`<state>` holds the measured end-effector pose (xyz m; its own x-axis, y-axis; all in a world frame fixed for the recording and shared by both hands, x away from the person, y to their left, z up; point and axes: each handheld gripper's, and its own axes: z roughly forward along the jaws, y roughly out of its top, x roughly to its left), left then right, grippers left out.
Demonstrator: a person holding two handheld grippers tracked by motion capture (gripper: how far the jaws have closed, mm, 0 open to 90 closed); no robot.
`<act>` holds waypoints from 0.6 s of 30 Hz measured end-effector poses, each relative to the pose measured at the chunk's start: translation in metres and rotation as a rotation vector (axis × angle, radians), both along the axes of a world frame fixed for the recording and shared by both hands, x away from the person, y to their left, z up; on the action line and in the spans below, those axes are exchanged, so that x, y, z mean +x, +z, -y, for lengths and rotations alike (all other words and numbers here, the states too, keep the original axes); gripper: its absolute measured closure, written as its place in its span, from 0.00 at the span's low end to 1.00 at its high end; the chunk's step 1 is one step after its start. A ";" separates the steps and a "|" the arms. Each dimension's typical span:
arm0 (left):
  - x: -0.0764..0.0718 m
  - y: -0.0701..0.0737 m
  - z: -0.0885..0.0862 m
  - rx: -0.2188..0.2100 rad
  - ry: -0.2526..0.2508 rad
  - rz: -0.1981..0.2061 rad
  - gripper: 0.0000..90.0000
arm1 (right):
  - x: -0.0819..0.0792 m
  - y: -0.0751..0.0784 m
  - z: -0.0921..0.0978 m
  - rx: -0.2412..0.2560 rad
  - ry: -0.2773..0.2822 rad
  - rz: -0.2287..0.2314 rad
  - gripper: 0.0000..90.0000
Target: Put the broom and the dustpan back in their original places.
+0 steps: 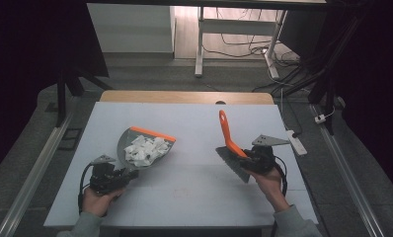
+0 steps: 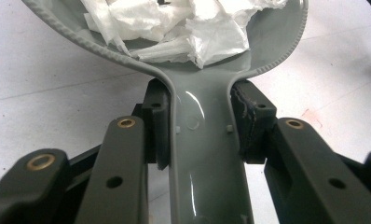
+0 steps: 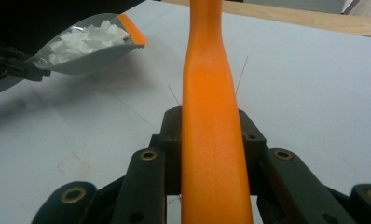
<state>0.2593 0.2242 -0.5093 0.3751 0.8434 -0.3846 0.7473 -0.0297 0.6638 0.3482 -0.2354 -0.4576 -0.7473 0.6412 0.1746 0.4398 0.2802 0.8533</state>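
At the left of the high view, the person's left hand point(image 1: 97, 200) is coming in from the bottom edge and holding the left gripper point(image 1: 116, 174), whose jaws are pinching the grey handle of a dustpan point(image 1: 135, 143). In the left gripper view the left gripper point(image 2: 200, 126) is showing its two black jaws pressing in on either side of the narrow glossy neck of the dustpan point(image 2: 202, 154), with the pan widening just beyond them. The dustpan is pointing away from the person and slightly to the right, with an orange strip along its far lip, and a heap of white paper scraps point(image 1: 146, 149) is lying inside it. The right gripper view is showing the pan tilted and lifted off the white table point(image 1: 194, 123), casting a shadow beneath. Moving right across a bare stretch of table, a brush point(image 1: 232, 148) is sitting well apart from the dustpan, its orange handle pointing up and away and its grey bristle head slanting down toward the person. The right gripper point(image 1: 254, 157) is clamping that brush, held by the right hand point(image 1: 268, 178) rising from the lower right. In the right gripper view the right gripper point(image 3: 211, 135) is squeezing the orange brush handle point(image 3: 211, 116) between its jaws, the handle running straight up the middle.
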 end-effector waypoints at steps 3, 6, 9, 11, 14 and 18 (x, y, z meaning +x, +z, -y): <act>-0.002 -0.001 0.001 -0.005 0.017 -0.001 0.68 | -0.001 -0.002 0.000 0.000 0.002 -0.009 0.78; -0.003 -0.001 0.001 0.003 0.040 0.002 0.68 | -0.003 -0.002 0.000 0.013 0.003 -0.013 0.78; -0.003 -0.002 0.001 0.007 0.064 0.000 0.68 | -0.005 -0.003 0.002 0.025 -0.008 -0.025 0.78; -0.004 -0.003 0.002 0.016 0.081 -0.001 0.68 | -0.006 -0.005 0.003 0.025 -0.015 -0.031 0.78; -0.005 -0.004 0.002 0.016 0.099 -0.003 0.68 | -0.007 -0.008 0.004 0.031 -0.022 -0.045 0.78; -0.006 -0.006 0.002 0.015 0.117 -0.007 0.68 | -0.009 -0.012 0.004 0.024 -0.026 -0.057 0.78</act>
